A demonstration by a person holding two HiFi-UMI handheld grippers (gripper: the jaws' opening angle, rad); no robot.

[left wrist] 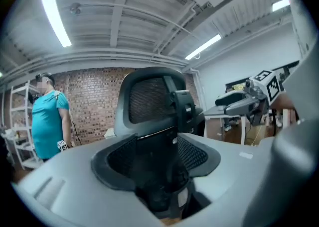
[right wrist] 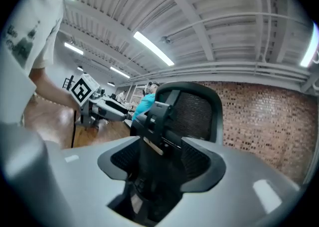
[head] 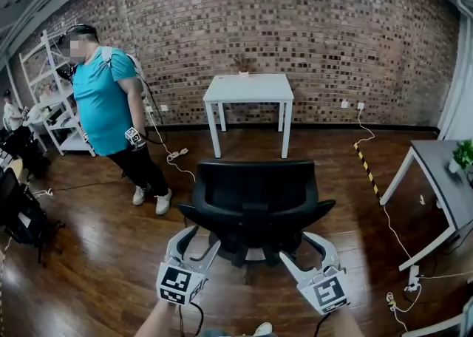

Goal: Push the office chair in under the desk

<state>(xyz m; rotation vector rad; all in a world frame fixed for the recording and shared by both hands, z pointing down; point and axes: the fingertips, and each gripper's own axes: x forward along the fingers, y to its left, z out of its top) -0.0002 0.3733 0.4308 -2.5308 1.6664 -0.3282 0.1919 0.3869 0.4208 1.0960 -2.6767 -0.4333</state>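
A black mesh-backed office chair (head: pixel 255 195) stands on the wood floor with its back toward me, well short of the white desk (head: pixel 248 89) by the brick wall. My left gripper (head: pixel 198 243) is low behind the chair's left side and my right gripper (head: pixel 304 248) is behind its right side. Both have their jaws apart. In the left gripper view the chair's back and spine (left wrist: pixel 149 101) show beyond the open left gripper (left wrist: pixel 157 159). The right gripper view shows the chair (right wrist: pixel 194 109) past the open right gripper (right wrist: pixel 159 164). Neither pair of pads presses on anything.
A person in a teal shirt (head: pixel 107 106) stands left of the chair, near a white shelf unit (head: pixel 52 92). A grey table (head: pixel 443 188) with a plant (head: pixel 463 154) is at the right. Cables (head: pixel 174 155) and striped tape (head: pixel 367 169) lie on the floor.
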